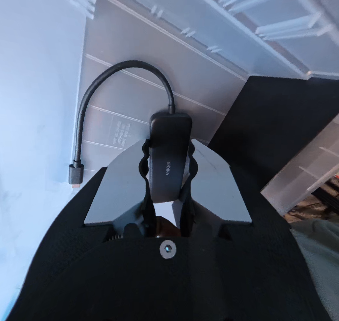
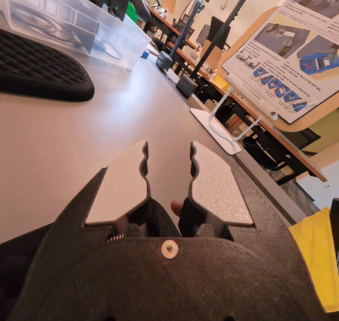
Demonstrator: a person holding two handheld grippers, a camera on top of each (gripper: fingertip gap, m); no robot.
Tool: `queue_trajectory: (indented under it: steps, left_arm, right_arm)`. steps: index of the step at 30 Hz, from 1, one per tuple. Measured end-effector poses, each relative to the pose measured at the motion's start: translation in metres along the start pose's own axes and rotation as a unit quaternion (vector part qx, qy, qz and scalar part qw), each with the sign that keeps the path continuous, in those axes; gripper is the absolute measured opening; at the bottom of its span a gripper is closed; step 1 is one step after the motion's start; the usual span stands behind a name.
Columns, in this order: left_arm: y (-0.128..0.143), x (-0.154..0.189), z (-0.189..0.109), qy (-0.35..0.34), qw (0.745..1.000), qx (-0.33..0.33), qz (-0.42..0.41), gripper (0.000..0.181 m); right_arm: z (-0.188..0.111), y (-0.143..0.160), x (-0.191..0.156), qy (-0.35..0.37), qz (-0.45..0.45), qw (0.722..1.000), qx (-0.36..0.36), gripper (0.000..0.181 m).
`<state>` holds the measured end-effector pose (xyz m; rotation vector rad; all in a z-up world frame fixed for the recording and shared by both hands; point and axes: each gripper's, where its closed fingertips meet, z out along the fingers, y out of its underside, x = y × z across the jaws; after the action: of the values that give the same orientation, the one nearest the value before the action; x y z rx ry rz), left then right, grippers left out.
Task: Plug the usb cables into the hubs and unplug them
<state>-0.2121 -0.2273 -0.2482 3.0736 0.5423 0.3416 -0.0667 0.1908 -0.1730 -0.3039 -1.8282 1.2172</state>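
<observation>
Left gripper (image 1: 168,147) clamps dark slim hub (image 1: 169,158), cable (image 1: 110,84) looped.

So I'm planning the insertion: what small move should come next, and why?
Probably send the right hand-held gripper to fetch a plug: it is open and empty over the table, while the left hand-held gripper is shut on the hub.

Hub (image 1: 169,158) near end hidden between jaws; bin (image 1: 165,58) blurred; poster (image 2: 293,51) cut off by edge.
</observation>
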Motion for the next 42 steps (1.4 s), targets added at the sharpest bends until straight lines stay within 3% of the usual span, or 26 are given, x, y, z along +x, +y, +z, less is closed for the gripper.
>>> queue_trajectory:
  steps: [8, 9, 11, 13, 16, 20, 24, 26, 30, 31, 38, 42]
  left_arm:
    - [-0.002, -0.007, -0.006, -0.068, 0.995, 0.054, 0.044, 0.040]
    - [-0.002, -0.008, -0.008, -0.081, 0.994, 0.059, 0.046, 0.035]
    - [-0.006, -0.015, -0.023, -0.121, 0.988, 0.091, 0.042, 0.006]
    - [-0.011, -0.017, -0.041, -0.141, 0.980, 0.136, 0.034, 0.000]
    - [0.001, -0.020, -0.042, -0.151, 0.982, 0.112, 0.021, 0.020]
    - [0.009, -0.017, -0.015, -0.113, 0.992, 0.059, 0.009, 0.045]
    - [-0.004, -0.005, 0.001, -0.068, 0.996, 0.051, 0.009, 0.061]
    - [-0.006, -0.010, 0.004, -0.105, 0.994, 0.023, 0.021, 0.059]
    - [-0.009, -0.005, 0.005, -0.108, 0.994, -0.007, 0.030, 0.056]
    - [-0.011, -0.004, 0.004, -0.110, 0.993, 0.001, 0.039, 0.043]
    - [-0.014, -0.009, -0.001, -0.165, 0.984, 0.046, 0.058, 0.043]
    - [-0.017, -0.011, -0.019, -0.207, 0.974, 0.075, 0.056, 0.043]
  right_arm:
    - [0.001, 0.001, -0.002, -0.002, -0.007, 1.000, -0.003, 0.044]
    - [0.001, 0.001, -0.002, -0.002, -0.007, 1.000, -0.003, 0.044]
    - [0.001, 0.000, -0.001, -0.001, -0.006, 1.000, -0.002, 0.044]
    - [0.000, 0.000, -0.001, -0.001, -0.005, 1.000, -0.001, 0.044]
    - [0.000, -0.001, -0.001, 0.000, -0.006, 1.000, 0.002, 0.044]
    - [-0.001, -0.002, -0.001, 0.001, -0.008, 1.000, 0.007, 0.043]
    - [-0.001, -0.002, -0.001, 0.002, -0.008, 1.000, 0.009, 0.043]
    - [-0.001, -0.002, -0.001, 0.001, -0.008, 1.000, 0.006, 0.043]
    - [-0.001, -0.002, -0.002, 0.003, -0.015, 1.000, 0.005, 0.043]
    - [-0.001, -0.002, -0.002, 0.003, -0.017, 1.000, 0.006, 0.043]
    - [-0.003, -0.003, -0.002, 0.002, -0.018, 1.000, 0.013, 0.043]
    - [-0.004, -0.005, -0.001, 0.004, -0.015, 1.000, 0.021, 0.043]
